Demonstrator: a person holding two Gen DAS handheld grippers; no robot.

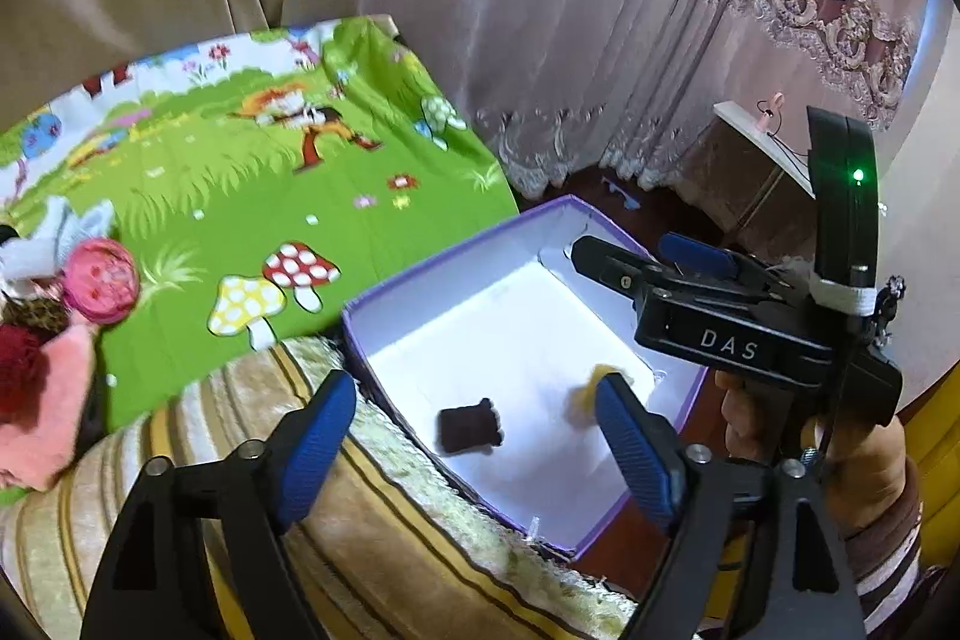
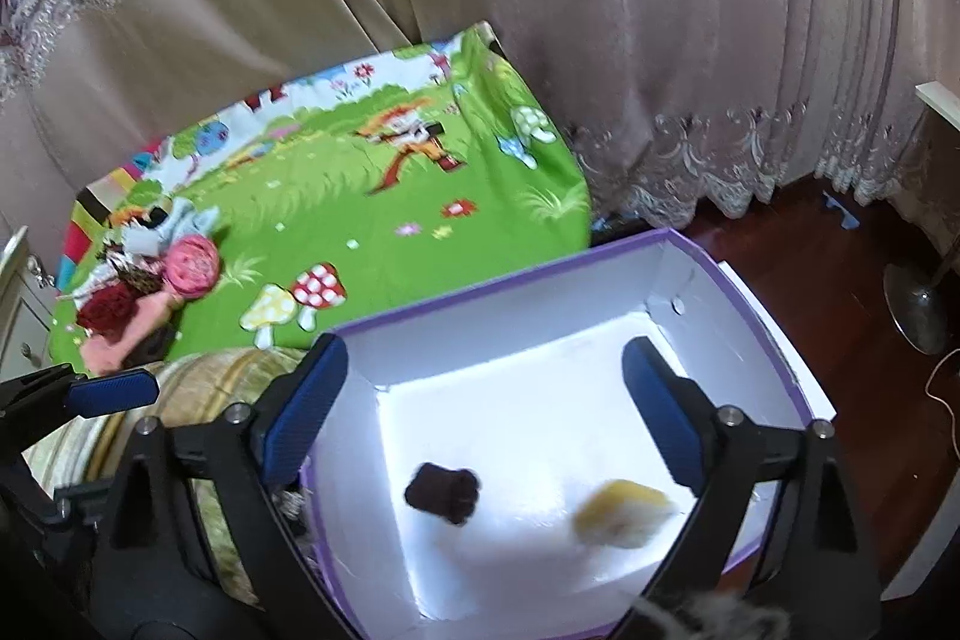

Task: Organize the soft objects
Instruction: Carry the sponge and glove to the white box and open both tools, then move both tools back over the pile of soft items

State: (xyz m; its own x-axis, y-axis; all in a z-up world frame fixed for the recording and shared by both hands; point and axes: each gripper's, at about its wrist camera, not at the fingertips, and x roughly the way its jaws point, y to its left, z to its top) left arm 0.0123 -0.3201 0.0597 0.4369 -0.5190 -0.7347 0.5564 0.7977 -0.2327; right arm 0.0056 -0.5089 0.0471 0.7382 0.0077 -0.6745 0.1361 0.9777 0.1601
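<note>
Fingers: both pairs are standing wide apart with nothing between them; left gripper (image 1: 474,436) is hovering at the box edge, right gripper (image 2: 486,412) is hovering over the box interior.
Sorted items: small dark brown fuzzy piece (image 2: 443,493) and blurred yellow fluffy piece (image 2: 621,514) are lying apart on the floor of the purple-rimmed white cardboard box (image 2: 744,292).
Remaining items: heap of pink, red and white soft toys (image 1: 54,304) is sitting on the green cartoon-print mat (image 1: 252,172), well apart from the box.
Risk: box is resting partly off the striped plush cushion (image 1: 372,532); a downward knock is likely to tip it.
Risk: fluffy pile is compressing easily; a shallow pinch may slip.
</note>
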